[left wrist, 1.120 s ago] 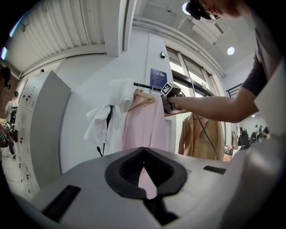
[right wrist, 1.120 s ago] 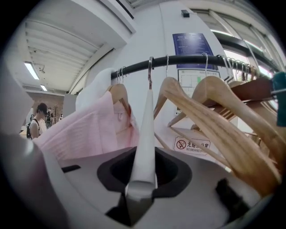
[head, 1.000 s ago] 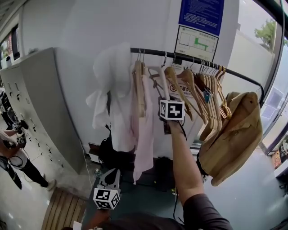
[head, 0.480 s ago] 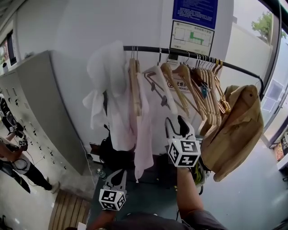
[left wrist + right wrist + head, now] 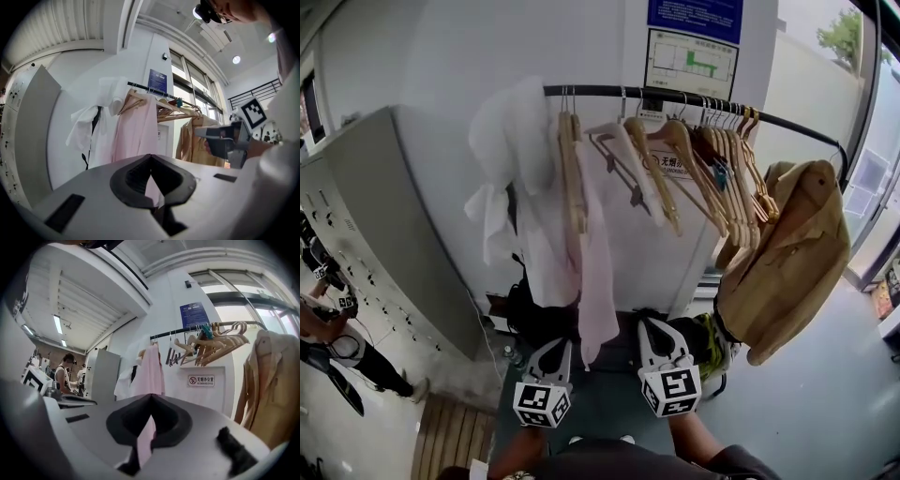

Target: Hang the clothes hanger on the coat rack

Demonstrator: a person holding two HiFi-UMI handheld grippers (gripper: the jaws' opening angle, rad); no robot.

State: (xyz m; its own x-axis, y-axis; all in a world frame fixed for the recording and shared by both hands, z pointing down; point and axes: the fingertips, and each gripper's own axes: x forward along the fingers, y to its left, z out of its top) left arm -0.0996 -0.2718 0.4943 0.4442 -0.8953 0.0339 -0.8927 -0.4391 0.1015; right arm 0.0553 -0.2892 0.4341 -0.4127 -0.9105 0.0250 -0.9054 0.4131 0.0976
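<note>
A black rail point(image 5: 600, 92) runs across the top of the head view and carries several hangers. A pale hanger point(image 5: 619, 155) hangs free on it, between a pink garment point(image 5: 595, 272) on its wooden hanger and a bunch of bare wooden hangers point(image 5: 722, 159). My right gripper point(image 5: 661, 326) is low in front of me, well below the rail, shut and empty. My left gripper point(image 5: 555, 345) is beside it, also shut with nothing held. In each gripper view the jaws meet at the tip point(image 5: 151, 157) point(image 5: 151, 397), pointing level at the rack.
A white garment point(image 5: 511, 187) hangs at the rail's left end and a tan jacket point(image 5: 792, 253) at its right end. A grey locker cabinet point(image 5: 384, 216) stands to the left, with a person point(image 5: 319, 319) beyond it. Dark bags point(image 5: 534, 323) lie under the rack.
My right gripper has dropped from the hangers on the rail to waist height beside the left gripper, and its jaws have shut. The pale hanger stays on the rail. The left gripper shifted slightly.
</note>
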